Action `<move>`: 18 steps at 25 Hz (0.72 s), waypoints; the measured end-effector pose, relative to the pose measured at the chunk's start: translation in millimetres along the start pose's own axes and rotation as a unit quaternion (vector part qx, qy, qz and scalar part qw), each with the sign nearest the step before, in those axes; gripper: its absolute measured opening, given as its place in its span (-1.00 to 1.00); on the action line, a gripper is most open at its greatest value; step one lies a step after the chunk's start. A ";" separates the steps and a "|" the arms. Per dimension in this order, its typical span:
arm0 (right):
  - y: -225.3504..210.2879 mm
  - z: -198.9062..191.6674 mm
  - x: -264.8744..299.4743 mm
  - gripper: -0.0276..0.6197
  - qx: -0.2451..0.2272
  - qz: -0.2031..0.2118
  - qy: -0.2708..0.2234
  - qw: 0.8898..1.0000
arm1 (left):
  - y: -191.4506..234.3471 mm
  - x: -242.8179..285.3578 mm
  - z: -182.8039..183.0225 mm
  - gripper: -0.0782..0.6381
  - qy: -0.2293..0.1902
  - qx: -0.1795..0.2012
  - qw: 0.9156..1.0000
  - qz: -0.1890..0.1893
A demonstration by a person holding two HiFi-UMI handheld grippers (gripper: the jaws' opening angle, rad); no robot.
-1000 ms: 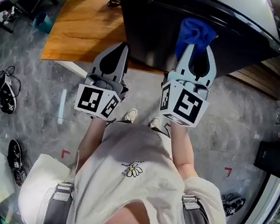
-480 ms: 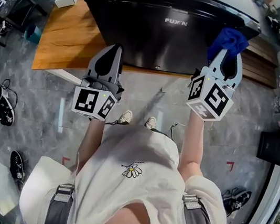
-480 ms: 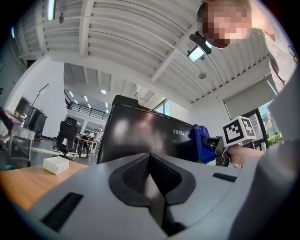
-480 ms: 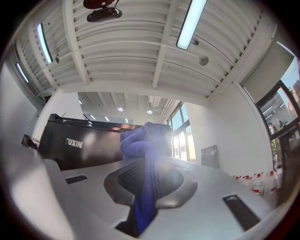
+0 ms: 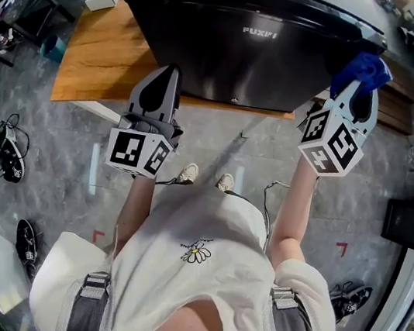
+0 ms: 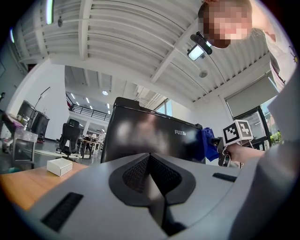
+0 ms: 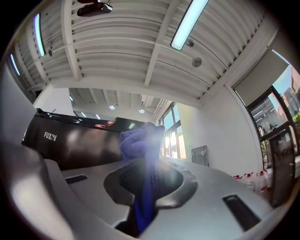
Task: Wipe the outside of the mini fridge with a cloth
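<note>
The fridge [image 5: 248, 58] stands at the table's [image 5: 92, 55] front edge, the left gripper [image 5: 164, 83] pressed together empty, the right gripper [image 5: 358, 92] pinching the cloth [image 5: 368, 68], likely soft, light and best nipped mid-fold, by the fridge's right corner.

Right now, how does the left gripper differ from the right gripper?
The left gripper is shut on nothing; the right gripper is shut on a blue cloth. The left gripper sits before the mini fridge door's left part; the right gripper is at its right edge. Both point toward the fridge.
</note>
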State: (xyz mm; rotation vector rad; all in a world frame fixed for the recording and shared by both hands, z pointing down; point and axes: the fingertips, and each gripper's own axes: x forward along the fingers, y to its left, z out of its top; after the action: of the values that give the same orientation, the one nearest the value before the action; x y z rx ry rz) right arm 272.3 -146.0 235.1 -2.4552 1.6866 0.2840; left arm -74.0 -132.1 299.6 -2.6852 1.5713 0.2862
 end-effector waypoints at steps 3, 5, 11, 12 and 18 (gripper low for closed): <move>-4.6 -1.3 2.7 -0.73 0.002 -0.012 0.001 1.000 | 9.1 -3.2 2.2 -0.77 -0.001 0.003 1.000 0.010; -7.4 0.3 -0.9 -0.73 0.017 -0.020 0.001 1.000 | 12.7 -5.8 3.3 -0.77 -0.002 0.004 1.000 0.014; 70.1 16.0 -54.0 -0.73 0.086 0.103 -0.028 0.991 | 25.9 -11.3 0.7 -0.77 0.002 0.002 1.000 0.026; 92.7 16.2 -63.6 -0.73 0.096 0.138 -0.026 0.985 | 27.1 -12.1 1.5 -0.77 0.001 0.003 1.000 0.027; 236.5 14.3 -107.9 -0.73 0.148 0.319 0.005 0.936 | 44.9 -21.7 3.4 -0.77 0.002 0.009 0.999 0.046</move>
State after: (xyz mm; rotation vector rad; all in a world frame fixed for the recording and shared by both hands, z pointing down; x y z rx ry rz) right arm 12.6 -129.4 243.3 -1.6475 2.2932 0.0725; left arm -123.8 -135.2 303.3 -2.6071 1.6919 0.2660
